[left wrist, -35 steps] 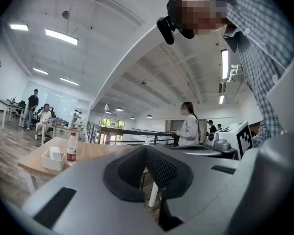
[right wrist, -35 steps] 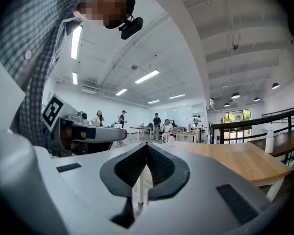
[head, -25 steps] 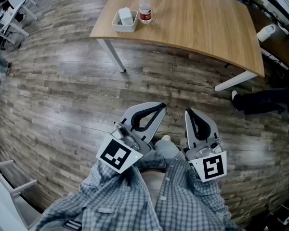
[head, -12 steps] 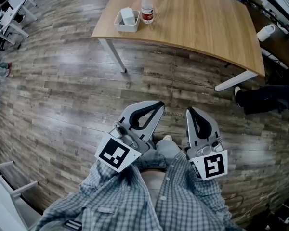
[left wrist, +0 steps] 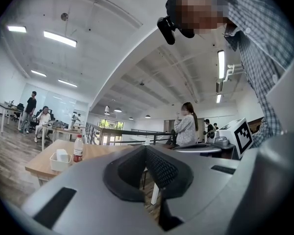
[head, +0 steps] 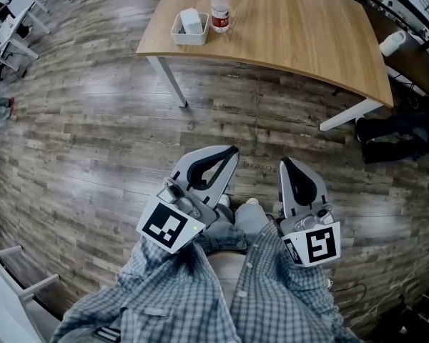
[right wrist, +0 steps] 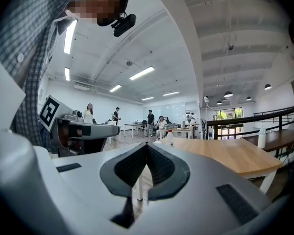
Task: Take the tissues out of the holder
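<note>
Two grippers are held low in front of the person, side by side above a plank floor (head: 93,141) and well apart from the wooden table (head: 293,34) seen at the top of the head view. The left gripper (head: 231,151) is clenched. In the left gripper view its dark ribbed pads (left wrist: 161,168) are pressed together at their tips, and nothing is caught between them. The right gripper (head: 286,163) is likewise clenched and empty, and its pads (right wrist: 159,166) are shown meeting at the tips in the right gripper view. Both grippers are pointed roughly level, toward the table. Checked sleeves (head: 186,291) are seen behind the two marker cubes.

The tissues (head: 191,20) are seated in a white holder (head: 177,36), which is placed on the table near its left corner, close to the near edge. A clear bottle (head: 219,9) with a red cap and a red label is stood just beside the holder, on its right in the head view. Neither gripper is near the holder. In the left gripper view the holder and bottle are seen far off, to the left of the jaws. Other people are visible in the background of the hall.
</note>
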Demonstrator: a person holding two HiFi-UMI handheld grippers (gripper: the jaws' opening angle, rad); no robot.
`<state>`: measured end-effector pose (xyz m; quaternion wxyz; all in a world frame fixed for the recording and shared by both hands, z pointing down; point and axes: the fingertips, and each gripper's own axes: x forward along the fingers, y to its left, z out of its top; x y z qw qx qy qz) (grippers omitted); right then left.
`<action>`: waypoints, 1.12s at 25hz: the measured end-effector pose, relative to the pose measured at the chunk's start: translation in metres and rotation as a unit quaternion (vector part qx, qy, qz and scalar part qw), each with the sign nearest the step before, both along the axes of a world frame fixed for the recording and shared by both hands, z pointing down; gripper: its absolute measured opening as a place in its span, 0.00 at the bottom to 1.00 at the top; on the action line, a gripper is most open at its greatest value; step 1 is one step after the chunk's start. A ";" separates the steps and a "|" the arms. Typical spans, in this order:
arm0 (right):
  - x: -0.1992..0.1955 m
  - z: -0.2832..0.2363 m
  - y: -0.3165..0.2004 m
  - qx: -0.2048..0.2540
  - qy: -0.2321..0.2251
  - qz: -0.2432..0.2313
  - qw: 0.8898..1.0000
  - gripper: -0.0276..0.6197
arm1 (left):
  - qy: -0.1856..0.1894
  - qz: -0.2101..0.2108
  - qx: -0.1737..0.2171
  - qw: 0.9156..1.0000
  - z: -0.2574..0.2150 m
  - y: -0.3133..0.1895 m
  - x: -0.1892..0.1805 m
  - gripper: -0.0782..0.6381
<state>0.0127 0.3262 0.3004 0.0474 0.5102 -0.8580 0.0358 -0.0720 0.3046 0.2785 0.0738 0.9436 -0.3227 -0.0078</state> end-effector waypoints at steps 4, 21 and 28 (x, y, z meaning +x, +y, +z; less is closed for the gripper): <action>-0.004 0.002 0.004 0.004 0.020 0.007 1.000 0.05 | -0.001 0.004 0.001 1.000 0.001 0.005 -0.011 0.12; 0.009 0.006 -0.018 -0.004 0.032 0.011 0.999 0.05 | -0.006 -0.010 -0.006 1.000 0.010 -0.017 -0.017 0.12; 0.025 0.004 -0.062 -0.001 0.025 -0.009 1.000 0.05 | -0.011 -0.030 -0.006 0.999 0.010 -0.056 0.000 0.12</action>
